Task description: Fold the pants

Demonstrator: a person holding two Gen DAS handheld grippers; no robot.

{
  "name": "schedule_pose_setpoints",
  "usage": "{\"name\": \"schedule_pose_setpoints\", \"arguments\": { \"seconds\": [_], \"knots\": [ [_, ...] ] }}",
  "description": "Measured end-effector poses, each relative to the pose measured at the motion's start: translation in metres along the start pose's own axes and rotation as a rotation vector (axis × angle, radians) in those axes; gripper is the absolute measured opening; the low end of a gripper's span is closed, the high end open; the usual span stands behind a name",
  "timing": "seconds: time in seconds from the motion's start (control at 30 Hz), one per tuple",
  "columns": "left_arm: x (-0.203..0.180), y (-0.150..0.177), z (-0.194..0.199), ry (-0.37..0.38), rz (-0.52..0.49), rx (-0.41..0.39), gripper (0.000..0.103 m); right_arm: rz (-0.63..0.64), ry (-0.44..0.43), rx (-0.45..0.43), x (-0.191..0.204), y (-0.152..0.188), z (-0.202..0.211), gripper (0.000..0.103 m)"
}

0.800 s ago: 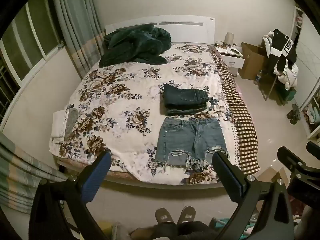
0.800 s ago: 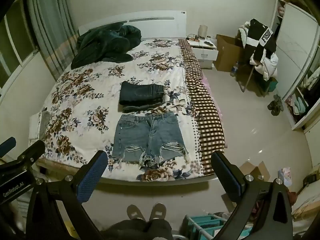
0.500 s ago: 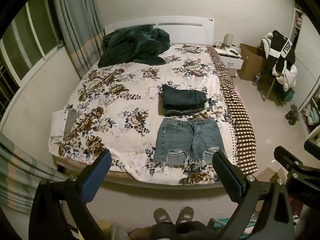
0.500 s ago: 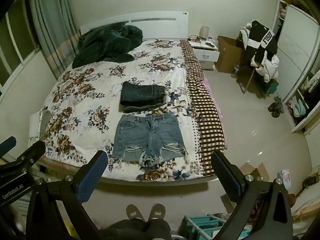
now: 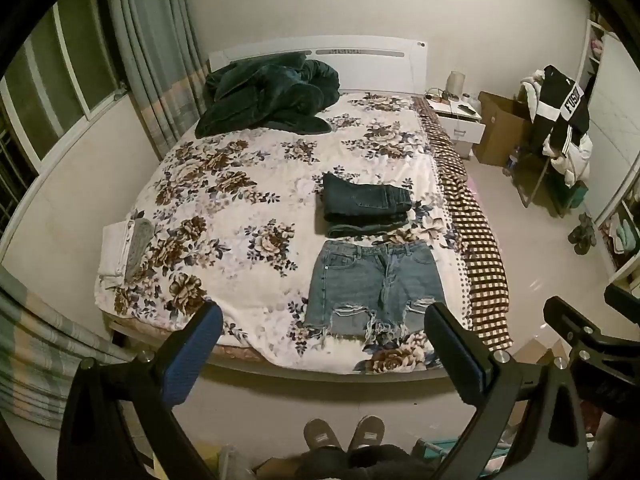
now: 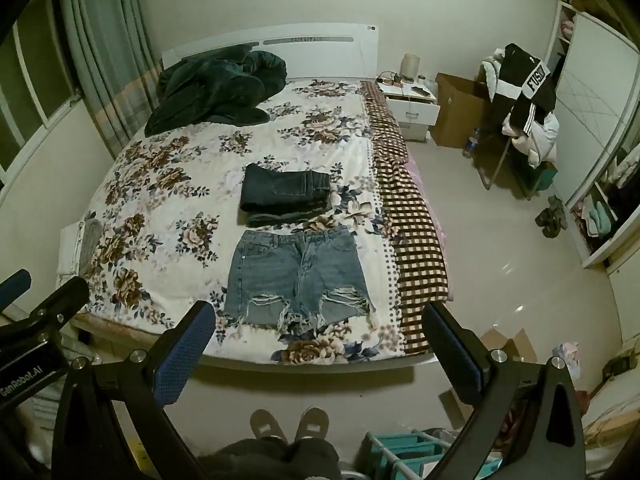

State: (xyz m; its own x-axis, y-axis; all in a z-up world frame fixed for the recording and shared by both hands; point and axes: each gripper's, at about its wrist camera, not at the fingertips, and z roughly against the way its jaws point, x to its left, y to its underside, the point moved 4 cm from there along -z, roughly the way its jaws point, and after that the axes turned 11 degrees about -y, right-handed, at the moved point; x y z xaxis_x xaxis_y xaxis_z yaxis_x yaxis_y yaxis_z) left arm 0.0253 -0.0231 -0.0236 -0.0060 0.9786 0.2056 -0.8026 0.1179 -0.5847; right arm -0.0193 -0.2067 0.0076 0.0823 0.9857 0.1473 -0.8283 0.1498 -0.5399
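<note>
Bedroom chair (image 6: 516, 160), jacket (image 6: 524, 92) lettered "FUSIO"

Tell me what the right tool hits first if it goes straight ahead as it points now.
Likely the frayed hem of the denim shorts lying flat near the bed's foot edge; nothing shows between them and the open right tool. Depth is unclear in fisheye.

You face a bed (image 5: 248, 208) with a floral cover and a white headboard (image 5: 360, 52) against a plain wall. Curtains (image 5: 152, 60) hang by the window (image 5: 48, 92) on your left. A nightstand (image 5: 460, 120), box (image 5: 500, 128) and clothes-draped chair (image 5: 560, 136) stand right, on a glossy floor (image 6: 520, 260).
</note>
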Motion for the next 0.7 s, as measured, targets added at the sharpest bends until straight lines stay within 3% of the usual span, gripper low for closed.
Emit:
{"name": "schedule_pose_setpoints", "arguments": {
  "seconds": [0.7],
  "knots": [
    [0.0048,-0.0102,0.0091,0.009,0.011,-0.005,0.103,0.012,-0.005,0.0,0.0084,-0.0007,0.0057,0.103]
  ]
}}
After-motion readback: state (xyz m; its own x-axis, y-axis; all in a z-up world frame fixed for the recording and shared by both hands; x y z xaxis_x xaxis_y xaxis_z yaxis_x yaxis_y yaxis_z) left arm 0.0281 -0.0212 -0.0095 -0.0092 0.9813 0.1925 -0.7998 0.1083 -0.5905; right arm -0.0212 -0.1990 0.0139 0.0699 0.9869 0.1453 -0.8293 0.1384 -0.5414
